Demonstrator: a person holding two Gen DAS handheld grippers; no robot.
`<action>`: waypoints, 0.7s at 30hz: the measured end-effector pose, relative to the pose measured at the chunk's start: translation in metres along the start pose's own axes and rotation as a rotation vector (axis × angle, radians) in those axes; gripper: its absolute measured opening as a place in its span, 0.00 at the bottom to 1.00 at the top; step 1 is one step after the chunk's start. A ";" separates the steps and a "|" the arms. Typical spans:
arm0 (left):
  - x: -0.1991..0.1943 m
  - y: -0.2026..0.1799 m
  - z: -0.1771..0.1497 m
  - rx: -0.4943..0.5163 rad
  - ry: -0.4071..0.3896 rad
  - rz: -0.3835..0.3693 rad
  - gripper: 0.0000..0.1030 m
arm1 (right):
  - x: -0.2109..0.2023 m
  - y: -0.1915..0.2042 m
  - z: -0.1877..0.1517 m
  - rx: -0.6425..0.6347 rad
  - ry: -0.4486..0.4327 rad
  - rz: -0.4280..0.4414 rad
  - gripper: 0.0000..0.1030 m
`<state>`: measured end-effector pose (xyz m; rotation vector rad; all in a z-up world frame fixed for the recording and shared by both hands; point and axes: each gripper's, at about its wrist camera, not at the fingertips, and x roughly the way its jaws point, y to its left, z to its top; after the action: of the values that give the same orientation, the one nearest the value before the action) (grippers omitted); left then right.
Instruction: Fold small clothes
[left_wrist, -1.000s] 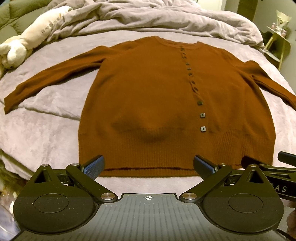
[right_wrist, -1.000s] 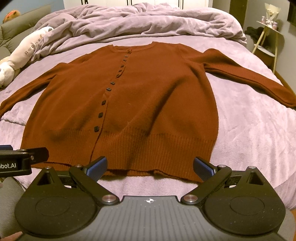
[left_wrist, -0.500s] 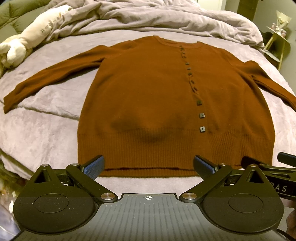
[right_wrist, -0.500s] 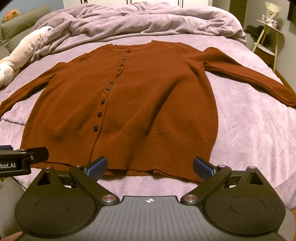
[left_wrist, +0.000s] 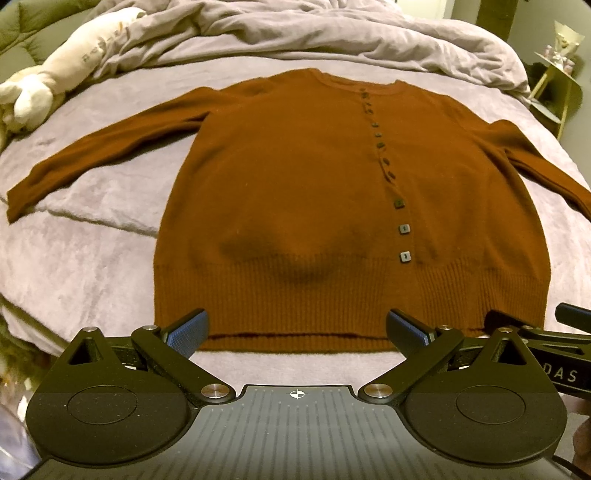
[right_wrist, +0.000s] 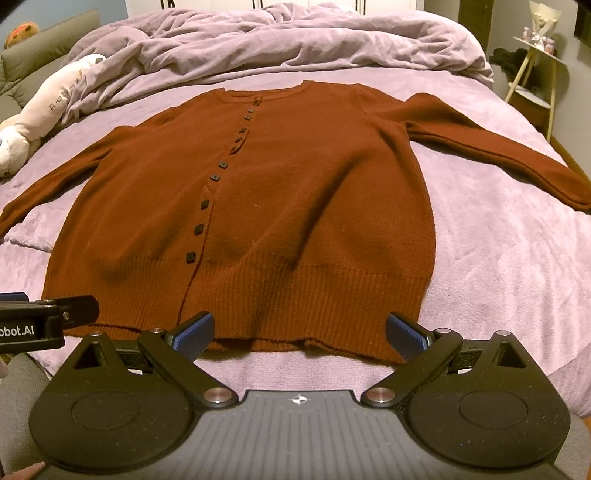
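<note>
A rust-brown buttoned cardigan (left_wrist: 314, 192) lies flat and face up on the bed, both sleeves spread out to the sides; it also shows in the right wrist view (right_wrist: 295, 192). My left gripper (left_wrist: 297, 328) is open and empty, hovering just in front of the left part of the hem. My right gripper (right_wrist: 299, 330) is open and empty, just in front of the right part of the hem. The left gripper's body shows at the left edge of the right wrist view (right_wrist: 37, 325). The right gripper's body shows at the right edge of the left wrist view (left_wrist: 554, 354).
The bed is covered by a lilac blanket (right_wrist: 498, 258). A crumpled lilac duvet (right_wrist: 295, 40) lies behind the cardigan. A cream plush toy (left_wrist: 70, 70) lies at the back left. A small side table (right_wrist: 535, 74) stands beyond the bed's right side.
</note>
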<state>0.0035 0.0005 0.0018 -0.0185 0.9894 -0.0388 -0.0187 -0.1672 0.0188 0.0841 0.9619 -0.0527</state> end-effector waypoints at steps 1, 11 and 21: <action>0.000 0.000 0.000 -0.002 0.001 -0.001 1.00 | 0.000 0.000 0.000 -0.001 -0.002 0.000 0.96; 0.001 0.000 0.000 -0.011 0.012 -0.012 1.00 | -0.003 -0.005 0.000 0.018 -0.021 0.014 0.96; 0.004 -0.003 0.001 0.001 0.033 -0.002 1.00 | -0.001 -0.011 0.001 0.051 -0.020 0.040 0.96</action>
<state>0.0062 -0.0028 -0.0008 -0.0181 1.0223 -0.0417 -0.0191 -0.1780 0.0196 0.1496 0.9387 -0.0414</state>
